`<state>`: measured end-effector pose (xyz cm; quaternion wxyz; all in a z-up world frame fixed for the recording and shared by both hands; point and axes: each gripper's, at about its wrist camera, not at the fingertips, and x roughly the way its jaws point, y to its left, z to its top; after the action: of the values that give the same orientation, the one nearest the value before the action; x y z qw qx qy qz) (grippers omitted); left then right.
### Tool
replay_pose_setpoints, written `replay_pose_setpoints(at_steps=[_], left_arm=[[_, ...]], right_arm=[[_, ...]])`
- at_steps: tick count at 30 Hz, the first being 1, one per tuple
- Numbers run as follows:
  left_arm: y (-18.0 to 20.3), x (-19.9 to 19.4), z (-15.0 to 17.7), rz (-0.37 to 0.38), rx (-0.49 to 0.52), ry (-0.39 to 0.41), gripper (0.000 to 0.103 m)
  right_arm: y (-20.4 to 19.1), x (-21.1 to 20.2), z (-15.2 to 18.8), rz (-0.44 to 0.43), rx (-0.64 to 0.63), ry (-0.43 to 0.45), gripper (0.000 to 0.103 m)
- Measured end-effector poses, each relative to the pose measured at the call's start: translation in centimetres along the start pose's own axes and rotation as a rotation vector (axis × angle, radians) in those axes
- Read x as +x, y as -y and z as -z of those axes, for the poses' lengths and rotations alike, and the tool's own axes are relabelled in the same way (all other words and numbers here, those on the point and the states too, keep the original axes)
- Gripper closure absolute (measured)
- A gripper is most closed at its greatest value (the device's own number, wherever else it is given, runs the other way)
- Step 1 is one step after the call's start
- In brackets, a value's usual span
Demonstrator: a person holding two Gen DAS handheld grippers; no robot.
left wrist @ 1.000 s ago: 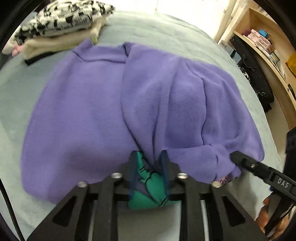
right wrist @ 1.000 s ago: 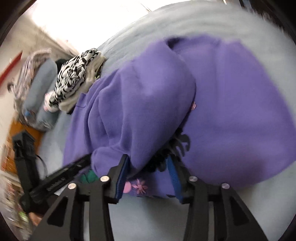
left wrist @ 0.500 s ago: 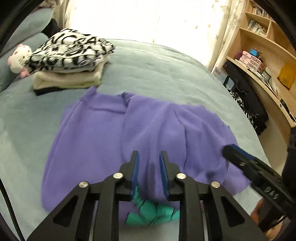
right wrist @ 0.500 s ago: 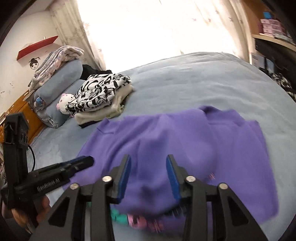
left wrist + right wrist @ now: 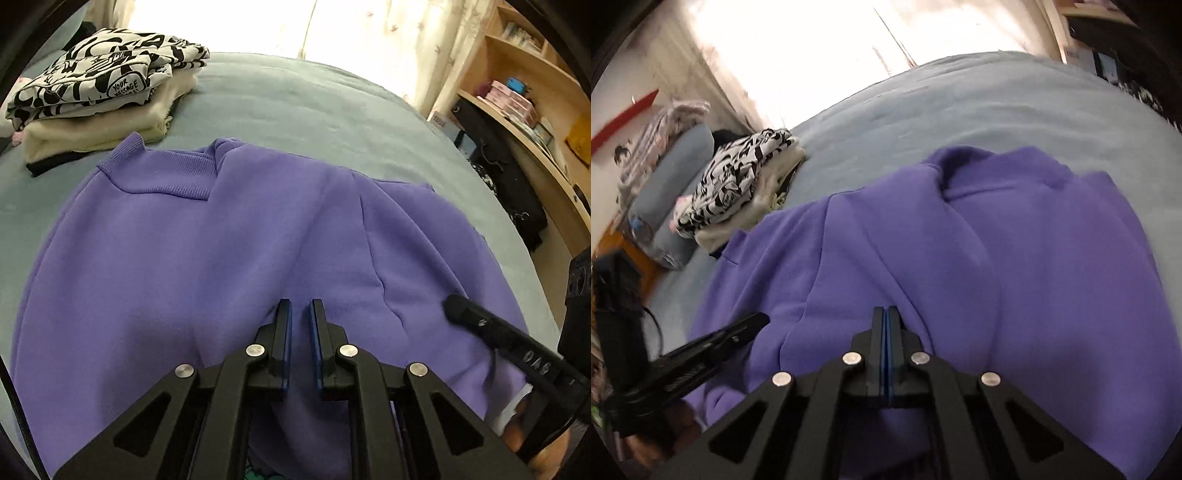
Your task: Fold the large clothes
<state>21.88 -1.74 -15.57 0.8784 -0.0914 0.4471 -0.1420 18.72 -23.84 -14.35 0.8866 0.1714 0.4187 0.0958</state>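
Observation:
A purple sweatshirt [image 5: 184,258] lies folded on the blue-grey bed [image 5: 314,110], ribbed collar at the far left. A sliver of its green print [image 5: 258,474] peeks out at the near hem. My left gripper [image 5: 298,306] hovers over the near middle. Its jaws are closing to a narrow gap, and only the cloth beneath shows through it. In the right wrist view my right gripper [image 5: 885,312] is closing over the sweatshirt [image 5: 1034,258], pads together with nothing between them. Each gripper shows in the other's view: right gripper [image 5: 454,304], left gripper [image 5: 761,319].
A stack of folded clothes [image 5: 103,85] with a black-and-white top sits at the bed's far left. Grey pillows [image 5: 676,173] lie beyond it. A wooden shelf [image 5: 517,103] and a black bag [image 5: 506,177] stand past the bed's right edge.
Both grippers let go of the sweatshirt's near edge, drew back, then came forward low over it. Both pairs of jaws have closed. The green and flower print is now almost covered.

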Motion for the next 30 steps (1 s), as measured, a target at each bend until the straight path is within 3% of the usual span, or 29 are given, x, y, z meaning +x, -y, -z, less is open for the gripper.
replay_pose_setpoints(at_steps=[1, 11, 19, 23, 30], left_arm=[[0.0, 0.0, 0.1, -0.001, 0.01, 0.007, 0.094], [1.5, -2.3, 0.1, -0.053, 0.055, 0.047, 0.094], [3.0, -8.9, 1.4, 0.082, 0.08, 0.104, 0.094], [3.9, -9.1, 3.0, 0.112, 0.106, 0.049, 0.094], [3.0, -4.8, 5.9, 0.063, 0.067, -0.096, 0.094]], right_arm=[[-0.1, -0.3, 0.2, 0.029, -0.012, 0.01, 0.103], [-1.4, -1.2, -0.1, 0.025, -0.005, 0.009, 0.1], [-4.7, -4.9, 1.6, -0.107, -0.046, 0.016, 0.1], [-6.1, -4.5, 3.6, -0.091, -0.093, -0.024, 0.099], [-6.0, -2.2, 6.2, -0.025, -0.097, -0.079, 0.099]])
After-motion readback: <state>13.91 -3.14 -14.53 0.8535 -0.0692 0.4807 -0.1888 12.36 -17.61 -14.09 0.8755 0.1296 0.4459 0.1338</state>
